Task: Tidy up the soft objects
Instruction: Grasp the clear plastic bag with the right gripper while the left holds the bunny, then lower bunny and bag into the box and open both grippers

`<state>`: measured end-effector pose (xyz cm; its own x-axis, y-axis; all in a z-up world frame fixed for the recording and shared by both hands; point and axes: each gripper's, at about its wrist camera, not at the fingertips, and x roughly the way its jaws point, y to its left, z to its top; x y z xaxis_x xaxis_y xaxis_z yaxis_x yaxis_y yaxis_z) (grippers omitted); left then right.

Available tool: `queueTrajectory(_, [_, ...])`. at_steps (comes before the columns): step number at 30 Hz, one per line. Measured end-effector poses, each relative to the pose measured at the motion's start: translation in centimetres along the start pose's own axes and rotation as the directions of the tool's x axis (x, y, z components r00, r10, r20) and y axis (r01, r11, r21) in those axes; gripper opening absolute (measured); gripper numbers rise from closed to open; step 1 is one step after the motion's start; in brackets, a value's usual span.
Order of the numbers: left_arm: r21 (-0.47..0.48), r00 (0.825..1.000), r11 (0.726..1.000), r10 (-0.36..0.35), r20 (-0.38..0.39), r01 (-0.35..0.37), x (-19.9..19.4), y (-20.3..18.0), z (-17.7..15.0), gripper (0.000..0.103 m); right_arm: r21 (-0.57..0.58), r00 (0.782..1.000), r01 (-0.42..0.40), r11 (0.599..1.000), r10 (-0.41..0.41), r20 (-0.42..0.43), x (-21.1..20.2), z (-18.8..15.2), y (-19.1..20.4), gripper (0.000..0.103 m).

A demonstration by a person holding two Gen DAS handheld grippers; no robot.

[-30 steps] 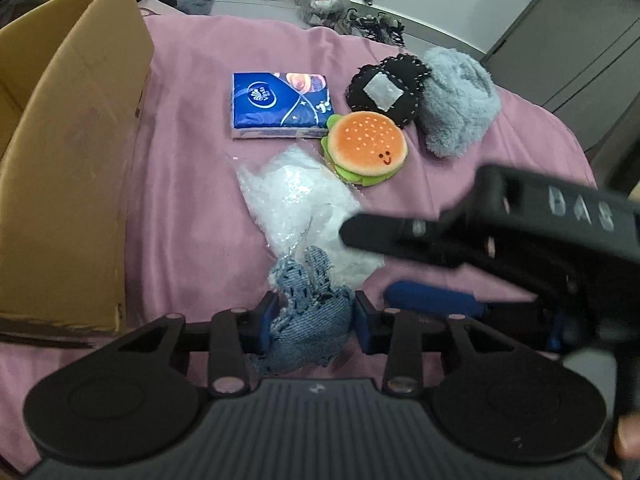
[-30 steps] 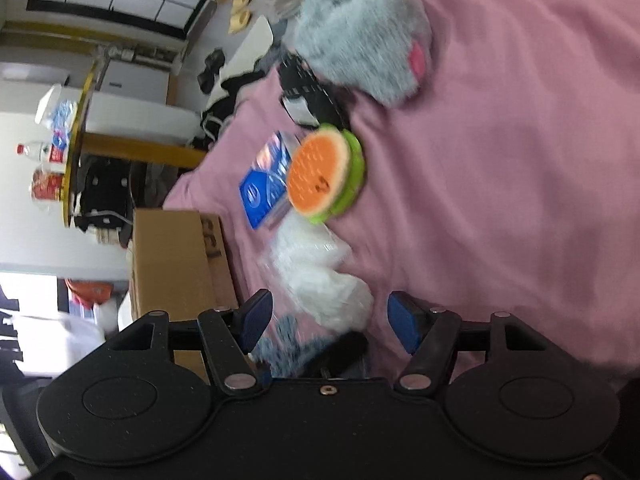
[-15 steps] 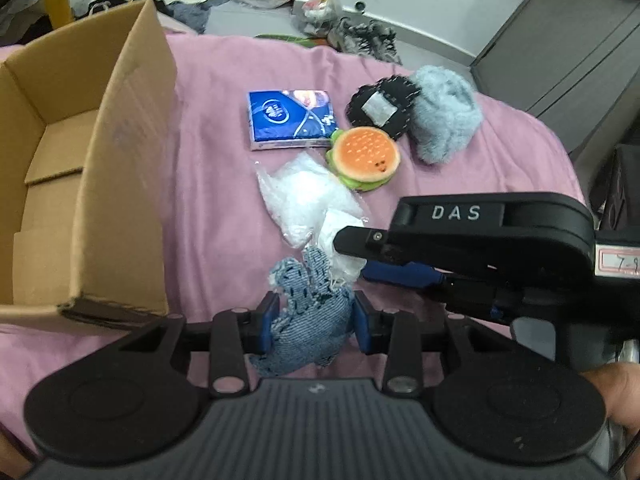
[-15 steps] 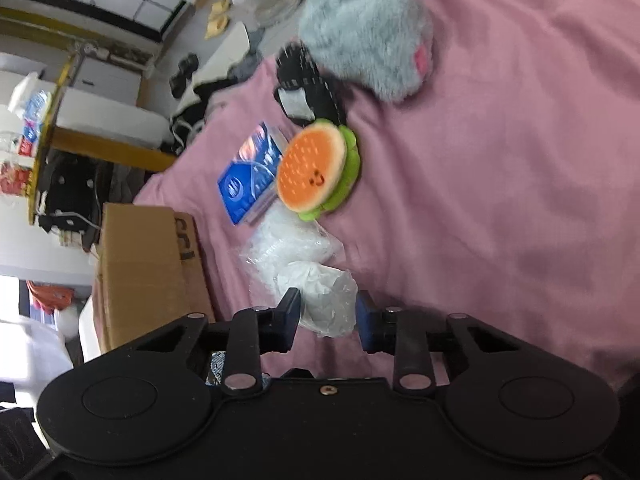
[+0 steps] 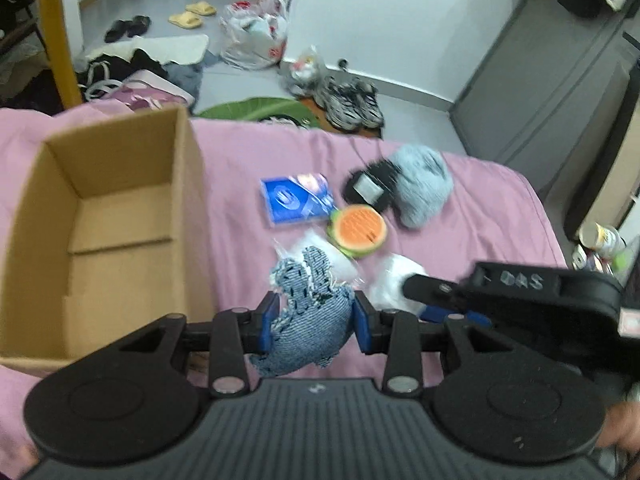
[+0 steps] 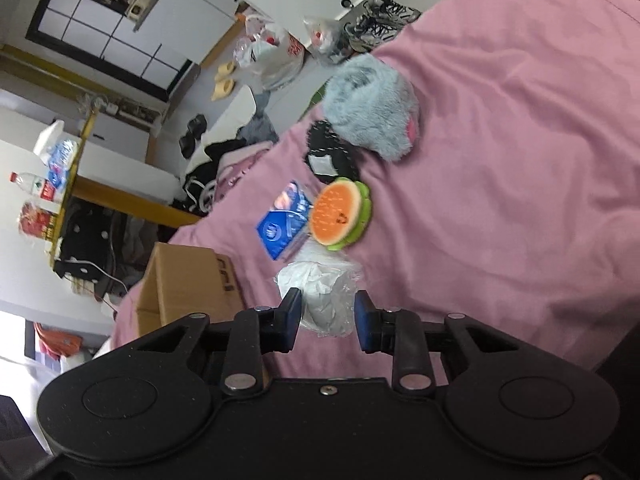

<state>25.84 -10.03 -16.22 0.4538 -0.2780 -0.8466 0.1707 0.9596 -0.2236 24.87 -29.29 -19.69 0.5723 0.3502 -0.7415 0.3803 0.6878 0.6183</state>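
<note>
Left wrist view: "DAS" lettering on right claw (image 5: 432,304) housing.

Box (image 5: 120,216) left of tissue pack (image 5: 296,200), burger plush (image 5: 360,230).

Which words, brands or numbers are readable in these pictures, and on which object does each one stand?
"DAS": raised letters on the right gripper body.
Blue packet: round logo, too blurred to read.
Cardboard box: dark print, only partly visible, unreadable.
Bottle label and red pack on the shelf: too small to read.
</note>
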Motion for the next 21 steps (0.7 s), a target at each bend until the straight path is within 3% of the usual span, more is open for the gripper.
queueTrajectory(12, [-0.055,0.994,0.998,0.023,0.109,-0.017,-4.5,4.5,2.2,0.037,-0.126,0.994,-0.051,0.991,0.062,0.085,-1.8,-1.1,6.0,0.028])
queueTrajectory(21, [-0.129,0.985,0.991,0.06,0.161,-0.039,-6.0,8.6,2.6,0.037,-0.209,0.989,-0.114,0.971,0.131,0.072,-1.3,-2.2,10.2,0.028])
